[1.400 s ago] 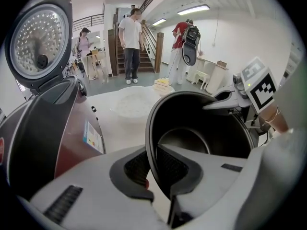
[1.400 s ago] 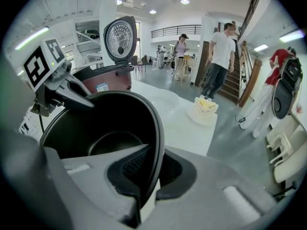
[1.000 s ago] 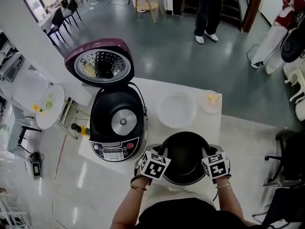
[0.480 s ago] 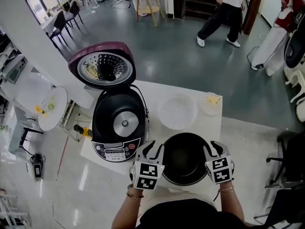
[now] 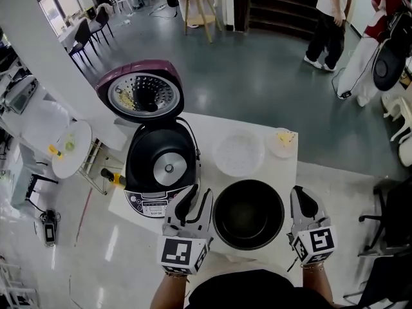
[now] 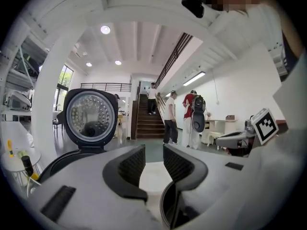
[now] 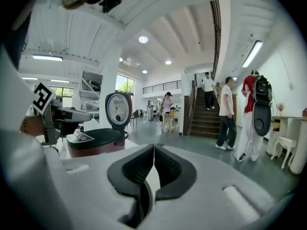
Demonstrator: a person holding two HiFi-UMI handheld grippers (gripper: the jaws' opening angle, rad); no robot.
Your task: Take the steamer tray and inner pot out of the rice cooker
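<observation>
- The inner pot (image 5: 248,214) is out of the rice cooker (image 5: 161,166). It stands upright on the white table (image 5: 206,124), just to the right of the cooker. It is black, and I see nothing inside it.
- The left gripper (image 5: 196,198) hangs just beside the left rim of the pot, above the table. Its jaws have just been opening and now stand a narrow gap apart. There is nothing between them.
- The right gripper (image 5: 301,197) is on the other side, near the right rim of the pot and not touching it. Its jaws are pressed together, pad against pad, and they hold nothing.
- The steamer tray (image 5: 239,152), pale and round, lies flat on the table behind the pot, to the right of the cooker and apart from both.
- The lid (image 5: 140,96) of the cooker stands open, with its perforated inner side turned to the person. In the open body of the cooker the round metal plate (image 5: 170,168) at the bottom shows.
- A small dish (image 5: 283,140) with something yellow sits near the far right corner of the table.
- A person (image 5: 329,21) stands on the grey floor (image 5: 244,76) well behind the table.
</observation>
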